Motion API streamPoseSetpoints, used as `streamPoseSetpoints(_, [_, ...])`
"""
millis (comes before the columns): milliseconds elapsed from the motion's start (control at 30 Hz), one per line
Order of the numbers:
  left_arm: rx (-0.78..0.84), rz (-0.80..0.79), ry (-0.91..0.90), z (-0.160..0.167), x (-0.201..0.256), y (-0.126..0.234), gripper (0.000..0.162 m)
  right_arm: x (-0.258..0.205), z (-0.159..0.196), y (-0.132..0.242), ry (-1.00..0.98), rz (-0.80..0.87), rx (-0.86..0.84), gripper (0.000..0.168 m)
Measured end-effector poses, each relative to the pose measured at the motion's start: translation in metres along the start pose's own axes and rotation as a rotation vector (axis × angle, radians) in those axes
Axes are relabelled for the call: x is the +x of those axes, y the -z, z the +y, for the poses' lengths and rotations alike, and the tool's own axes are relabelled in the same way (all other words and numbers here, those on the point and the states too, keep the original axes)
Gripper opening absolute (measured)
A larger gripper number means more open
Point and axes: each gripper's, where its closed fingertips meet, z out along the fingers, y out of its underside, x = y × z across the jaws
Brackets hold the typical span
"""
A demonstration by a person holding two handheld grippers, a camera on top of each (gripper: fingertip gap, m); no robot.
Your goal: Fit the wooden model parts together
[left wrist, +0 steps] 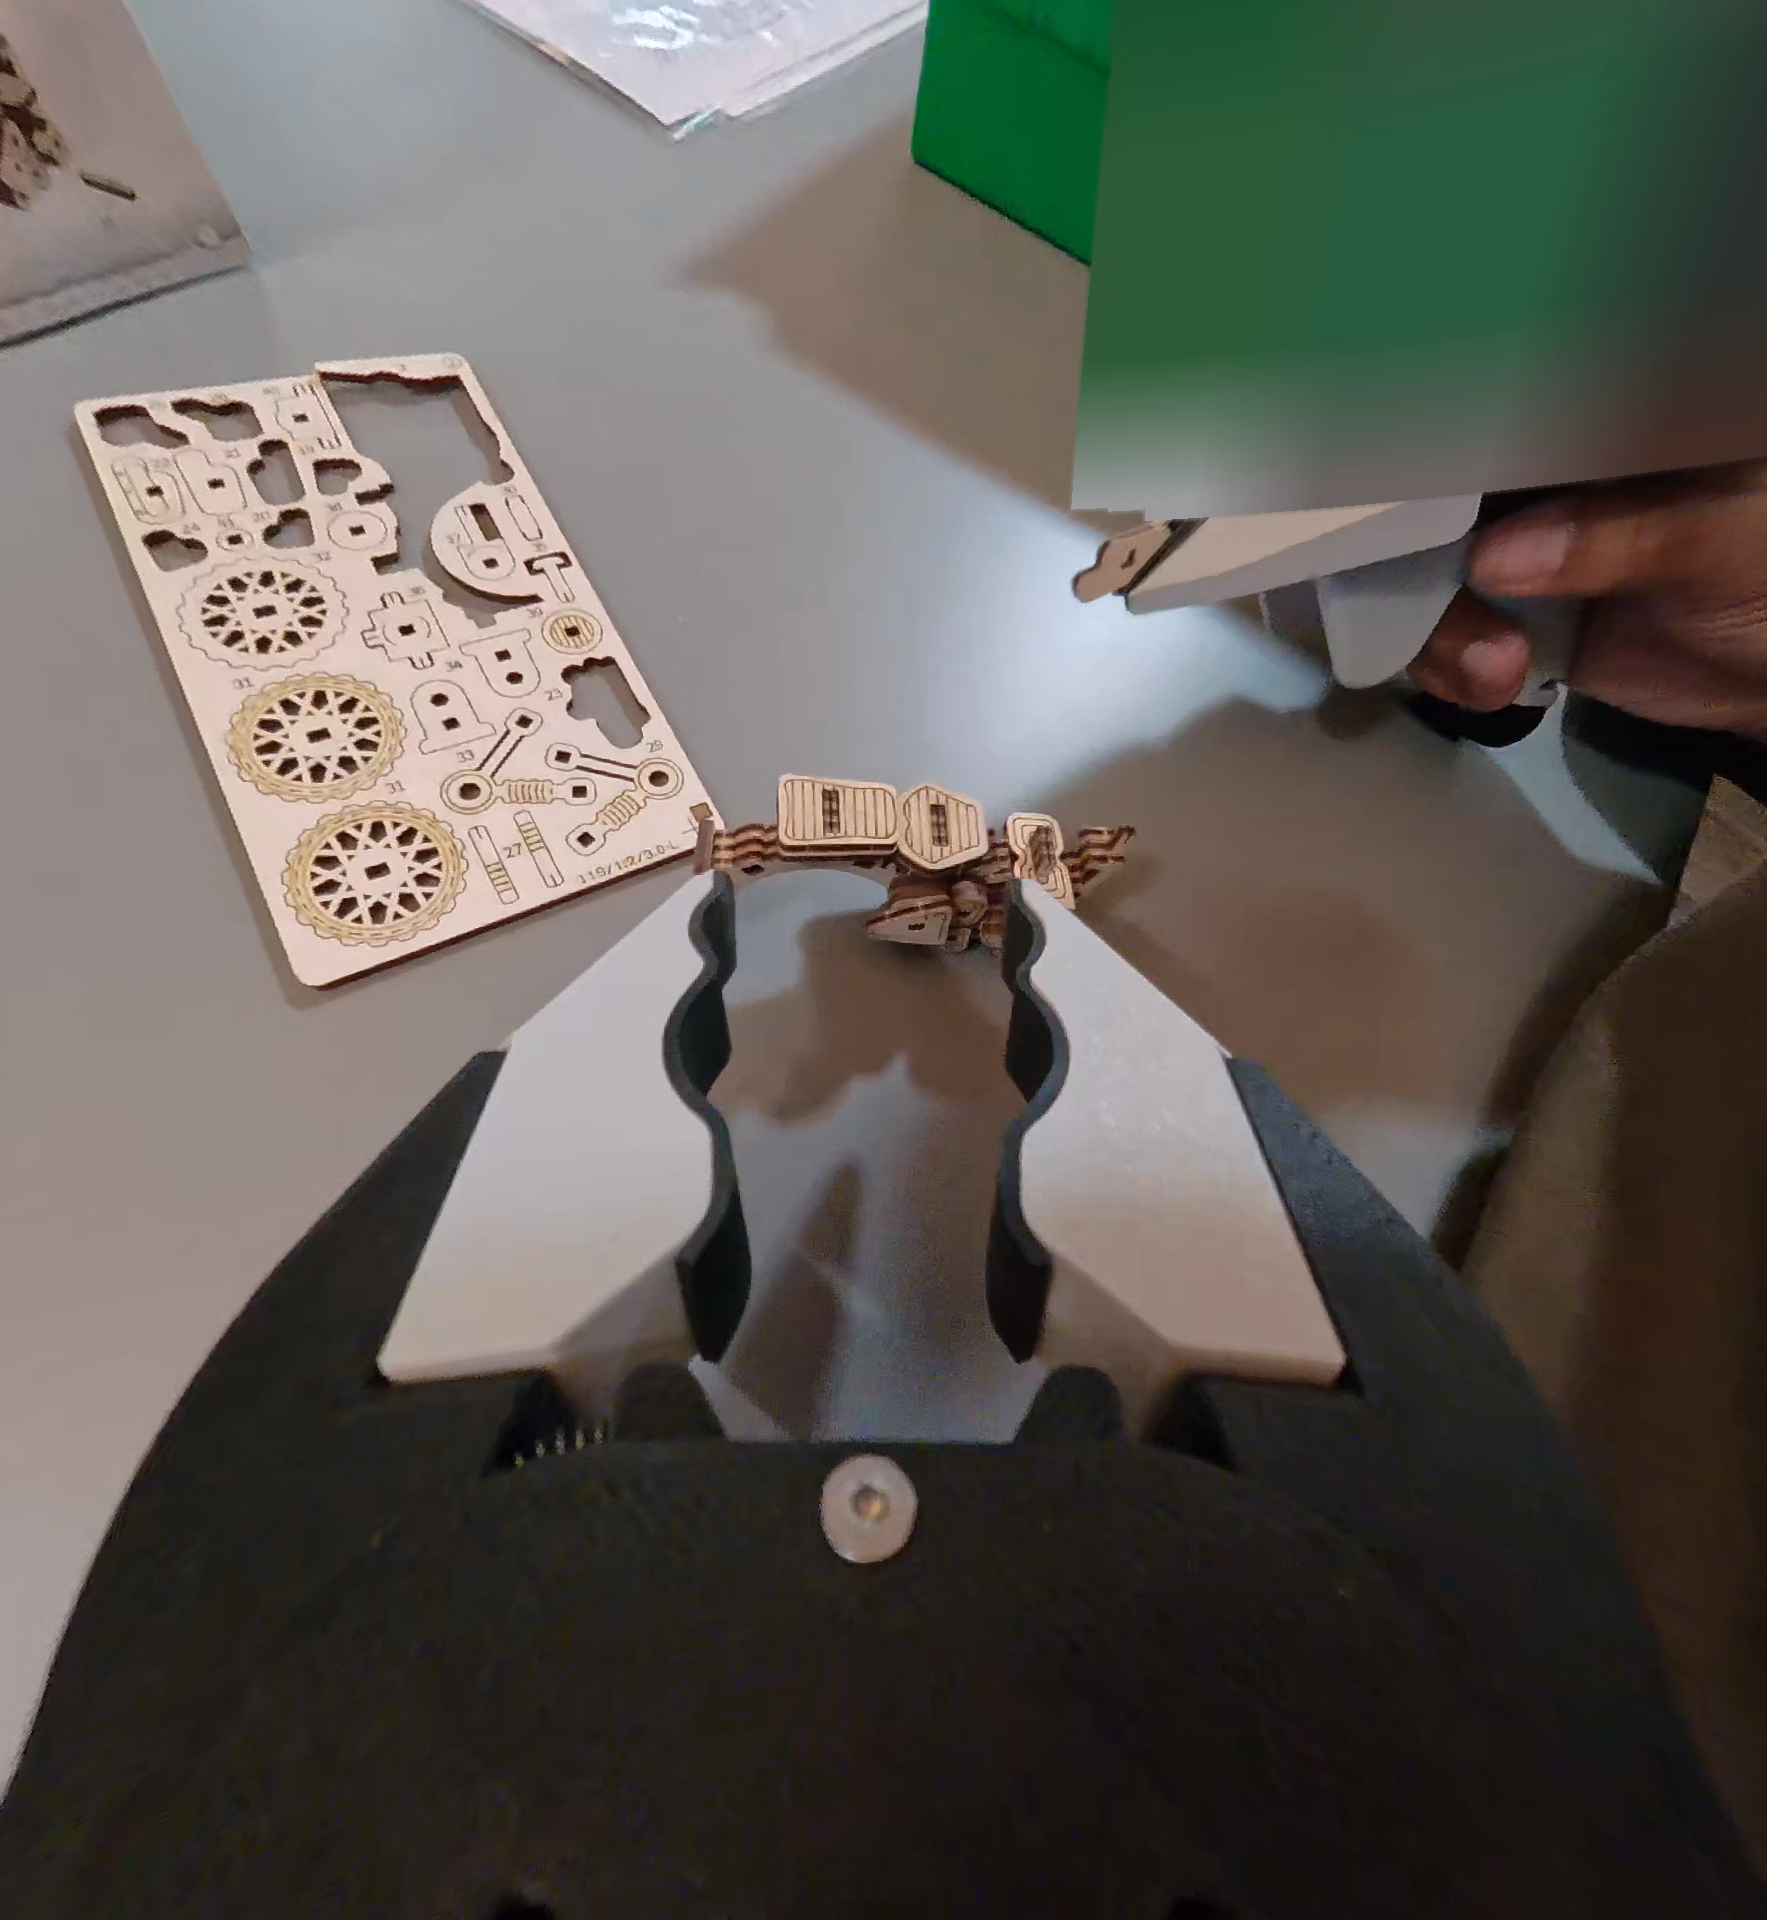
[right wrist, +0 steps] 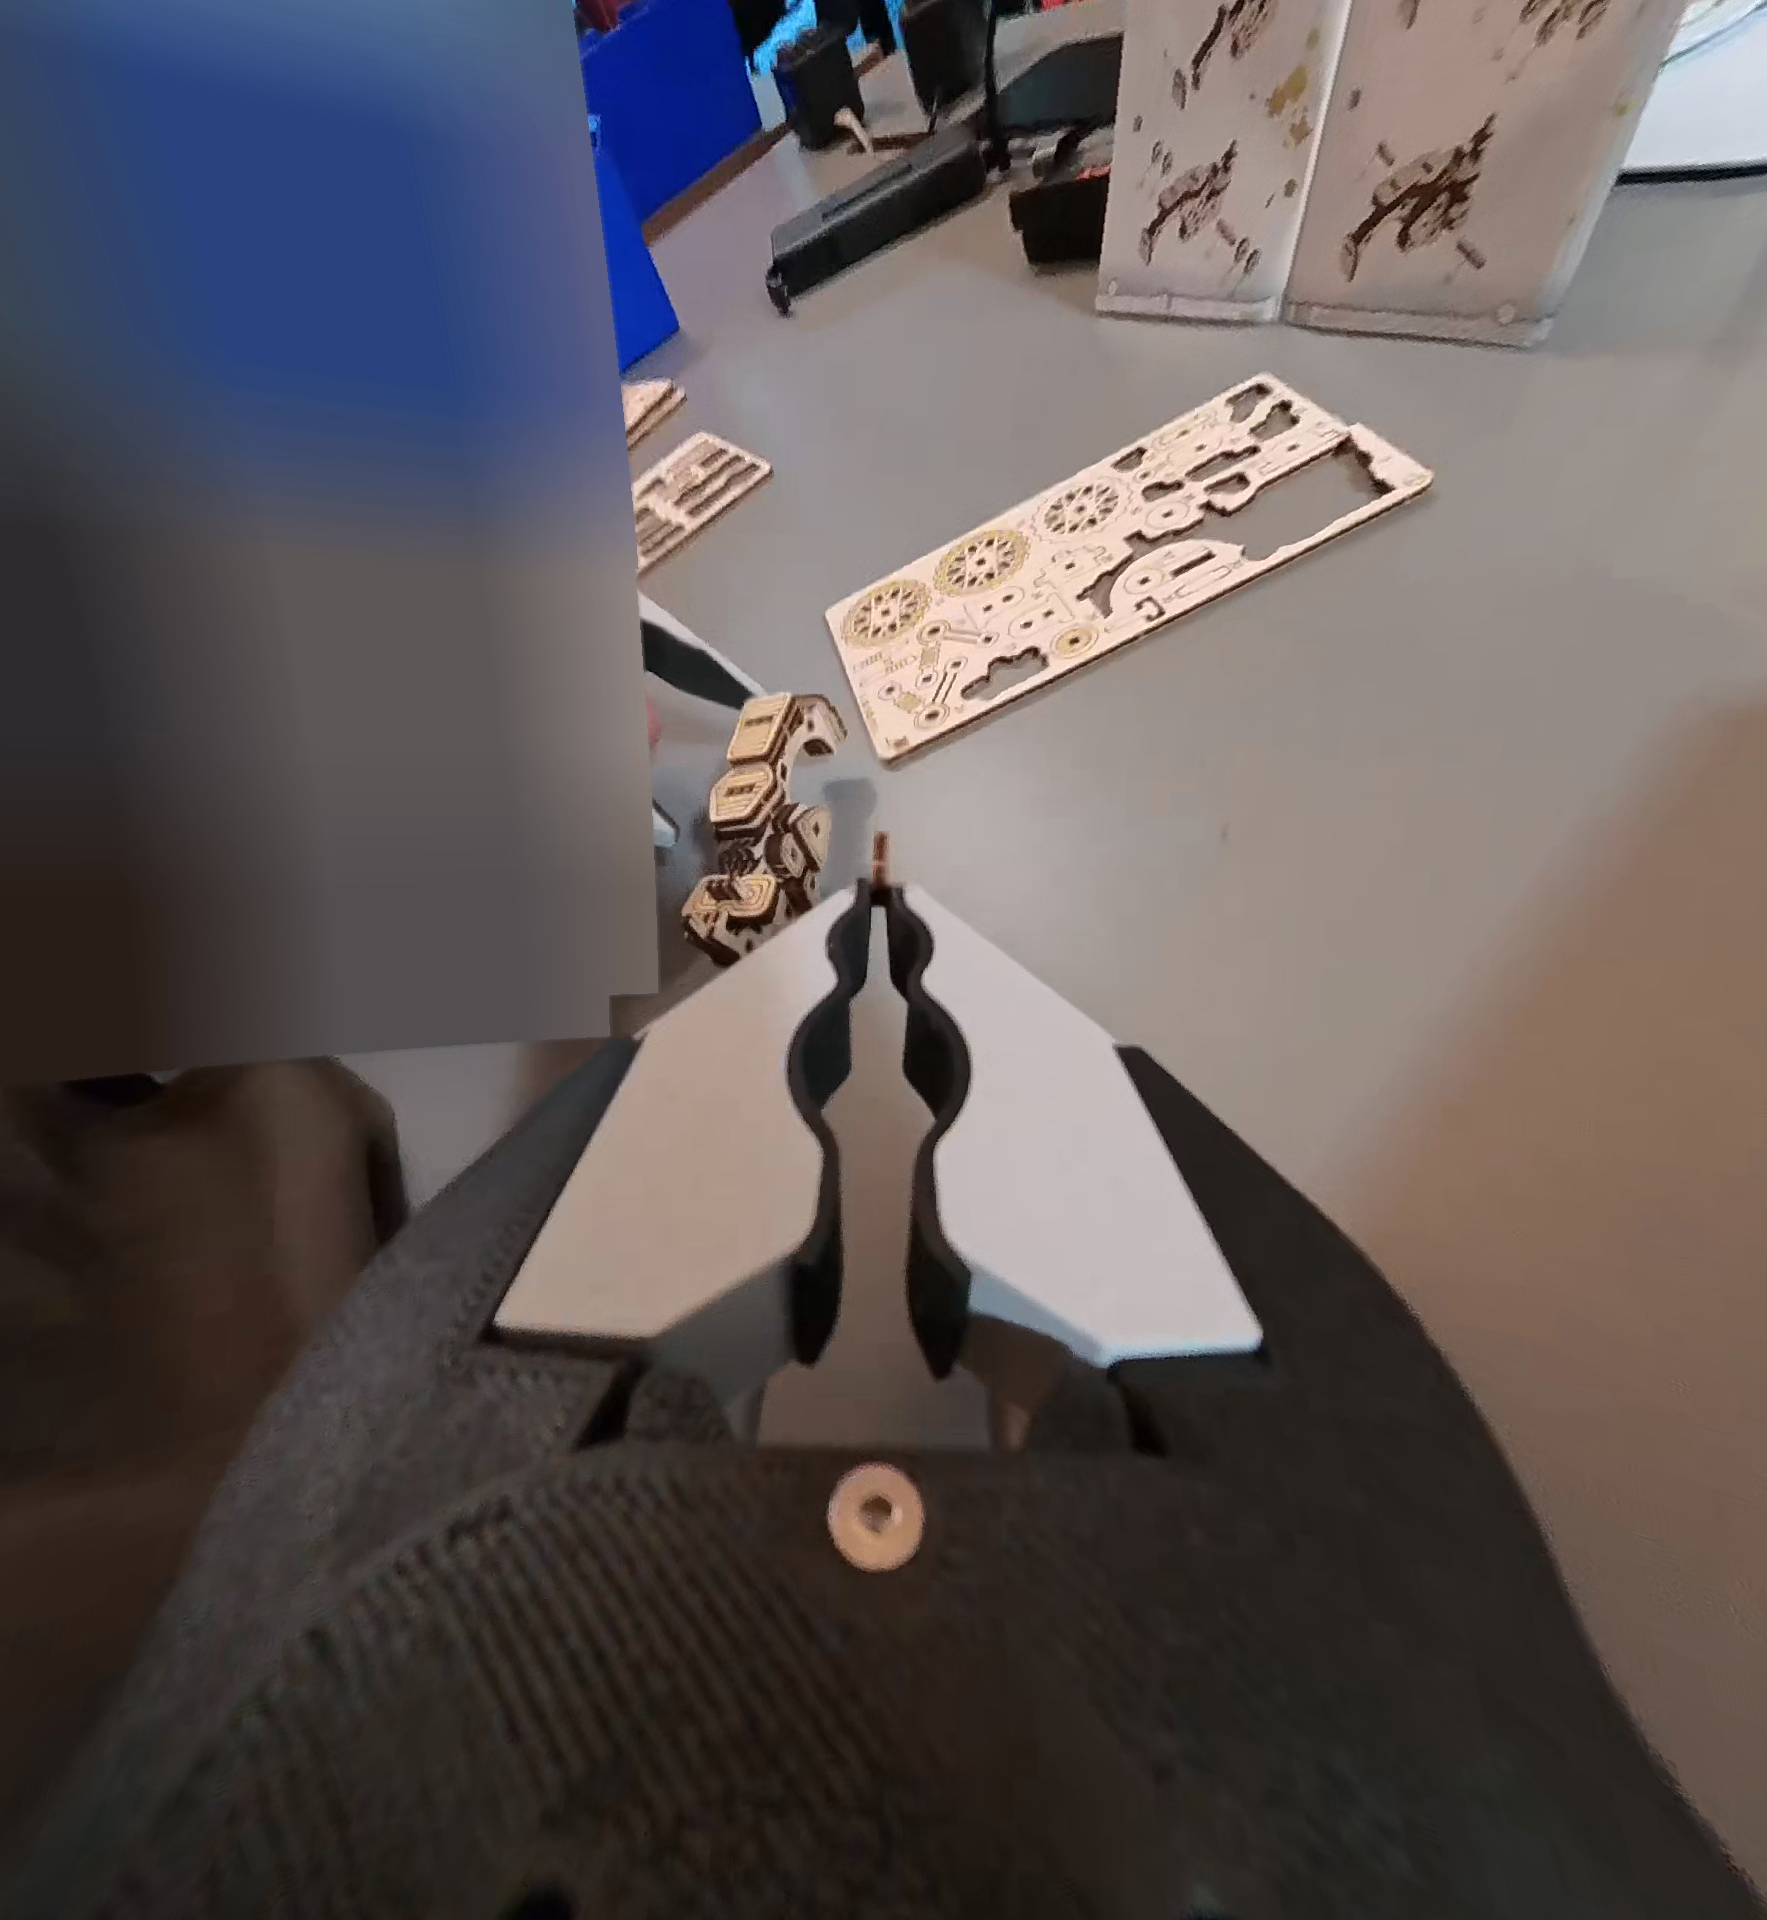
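Observation:
A partly built wooden model sits between the tips of my left gripper, just above the grey table. The jaws stand wide and are closed on its two ends. The model also shows in the right wrist view, left of my right gripper. That gripper is shut on a small flat wooden piece that sticks out edge-on from its tips. In the left wrist view the right gripper hangs above and right of the model with the piece at its tip.
A wooden parts sheet with several cut-outs lies flat left of the model, and shows in the right wrist view. More sheets, two printed boxes, black devices, a green box and a booklet stand around. A hand holds the right gripper. Tip to tip, the grippers are about 9 cm apart.

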Motion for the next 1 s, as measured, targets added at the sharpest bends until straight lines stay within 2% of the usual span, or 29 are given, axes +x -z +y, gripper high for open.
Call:
streamPoseSetpoints(233, [-0.056, 0.020, -0.026, 0.015, 0.001, -0.011, 0.046, -0.003, 0.017, -0.013, 0.065, 0.026, -0.122, 0.001])
streamPoseSetpoints(667, [-0.080, 0.072, 0.006, 0.016, 0.006, -0.016, 0.017, -0.007, 0.021, -0.016, 0.132, 0.048, -0.151, 0.001])
streamPoseSetpoints(1000, [-0.074, 0.160, 0.143, 0.017, 0.005, -0.014, 0.017, -0.009, 0.027, -0.019, 0.187, 0.068, -0.185, 0.001])
